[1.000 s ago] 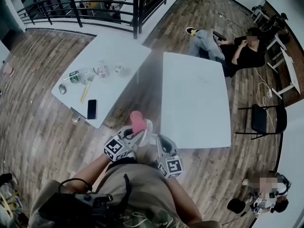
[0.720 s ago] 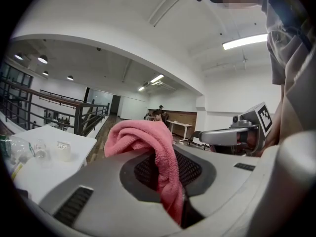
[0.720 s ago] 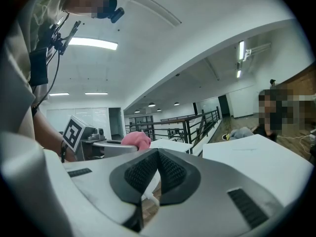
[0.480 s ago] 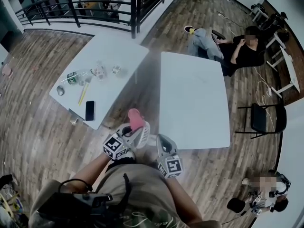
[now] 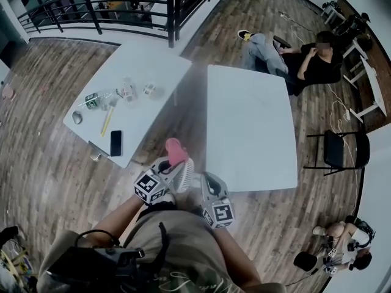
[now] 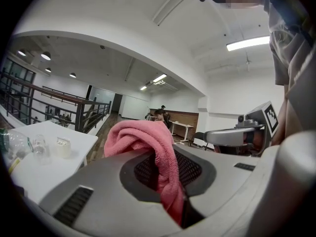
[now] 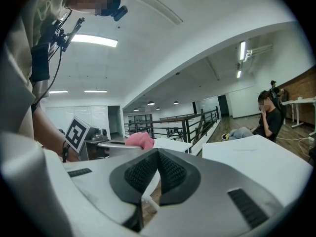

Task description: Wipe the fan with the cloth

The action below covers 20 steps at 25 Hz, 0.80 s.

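Observation:
A pink cloth (image 5: 176, 151) bulges out of my left gripper (image 5: 172, 163), whose jaws are shut on it; in the left gripper view the cloth (image 6: 148, 142) fills the gap between the black pads. The small white fan (image 5: 186, 174) is held just under the cloth, in front of my body and above the floor. My right gripper (image 5: 205, 182) is shut on a thin white part of the fan (image 7: 149, 182). In the right gripper view the cloth (image 7: 139, 139) and the left gripper (image 7: 111, 146) show close beyond the right gripper (image 7: 157, 174).
Two white tables stand ahead: the left one (image 5: 153, 66) carries a phone (image 5: 116, 143), bottles and a pen; the right one (image 5: 250, 127). A person sits beyond (image 5: 305, 63), a black chair (image 5: 339, 151) stands right, and a railing (image 5: 98, 8) runs behind.
The left gripper with the pink cloth has shifted slightly across the fan. The right gripper and the fan stay where they were.

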Each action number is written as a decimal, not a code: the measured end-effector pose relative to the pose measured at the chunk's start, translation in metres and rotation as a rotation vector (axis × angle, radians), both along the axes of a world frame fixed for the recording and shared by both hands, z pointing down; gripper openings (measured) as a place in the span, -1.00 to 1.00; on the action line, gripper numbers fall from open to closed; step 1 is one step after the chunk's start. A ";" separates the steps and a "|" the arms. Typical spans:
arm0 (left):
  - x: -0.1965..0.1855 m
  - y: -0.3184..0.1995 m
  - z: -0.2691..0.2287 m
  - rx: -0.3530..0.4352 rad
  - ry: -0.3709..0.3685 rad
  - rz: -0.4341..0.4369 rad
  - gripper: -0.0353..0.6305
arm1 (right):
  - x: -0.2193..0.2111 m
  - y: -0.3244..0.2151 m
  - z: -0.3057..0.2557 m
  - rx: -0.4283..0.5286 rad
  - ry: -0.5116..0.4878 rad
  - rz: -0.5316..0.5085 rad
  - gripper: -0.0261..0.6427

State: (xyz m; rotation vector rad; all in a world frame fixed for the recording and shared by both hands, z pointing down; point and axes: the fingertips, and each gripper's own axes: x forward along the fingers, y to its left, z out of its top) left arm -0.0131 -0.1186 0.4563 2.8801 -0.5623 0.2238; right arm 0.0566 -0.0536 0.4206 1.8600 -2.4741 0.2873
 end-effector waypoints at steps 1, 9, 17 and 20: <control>0.000 -0.001 0.001 -0.002 -0.001 0.002 -0.68 | 0.000 0.000 0.000 -0.001 0.001 0.001 -0.92; 0.000 -0.006 0.009 -0.021 0.022 0.016 -0.68 | 0.007 -0.004 0.000 0.001 0.002 0.030 -0.92; -0.004 -0.017 0.026 -0.050 -0.016 -0.006 -0.68 | 0.009 -0.005 0.003 -0.008 0.006 0.041 -0.92; -0.004 -0.017 0.031 -0.064 -0.012 -0.007 -0.68 | 0.011 -0.003 0.004 -0.013 0.006 0.054 -0.92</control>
